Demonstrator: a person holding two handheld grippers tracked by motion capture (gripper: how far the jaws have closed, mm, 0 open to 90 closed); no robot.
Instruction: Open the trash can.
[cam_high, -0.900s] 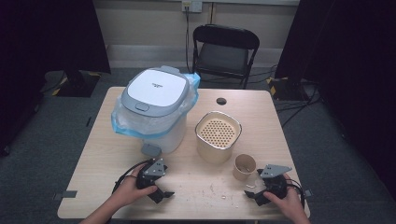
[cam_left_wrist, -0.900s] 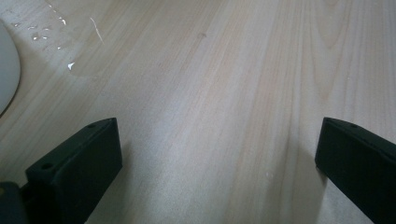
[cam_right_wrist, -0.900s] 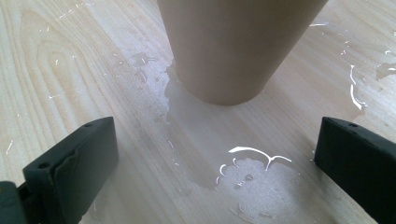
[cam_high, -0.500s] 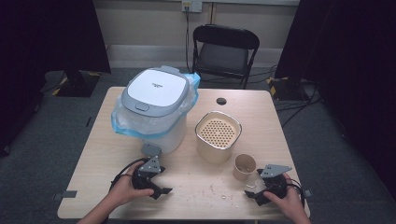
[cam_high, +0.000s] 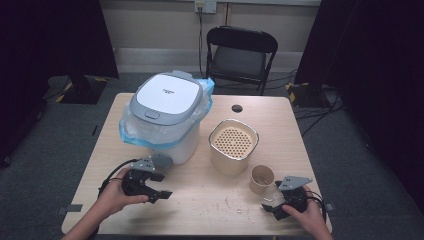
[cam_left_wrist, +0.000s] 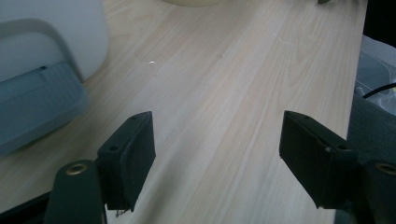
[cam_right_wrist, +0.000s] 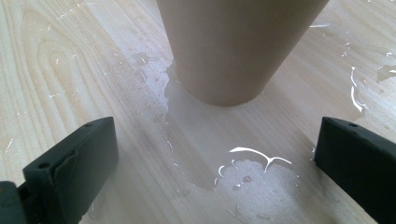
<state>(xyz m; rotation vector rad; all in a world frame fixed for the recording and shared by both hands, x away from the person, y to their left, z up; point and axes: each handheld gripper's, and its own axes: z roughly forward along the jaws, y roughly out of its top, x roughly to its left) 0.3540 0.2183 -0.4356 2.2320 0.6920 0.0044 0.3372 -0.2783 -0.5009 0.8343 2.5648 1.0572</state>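
Both tools gape empty: the right tool (cam_high: 278, 206) faces the paper cup (cam_high: 262, 178), the left tool (cam_high: 157, 189) bare bench (cam_high: 200, 210).

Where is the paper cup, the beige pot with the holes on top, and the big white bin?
paper cup (cam_high: 261, 178), high view, on its side wall below the rim.
beige pot (cam_high: 233, 141), high view, on its perforated top.
white bin (cam_high: 167, 94), high view, on its flat lid.
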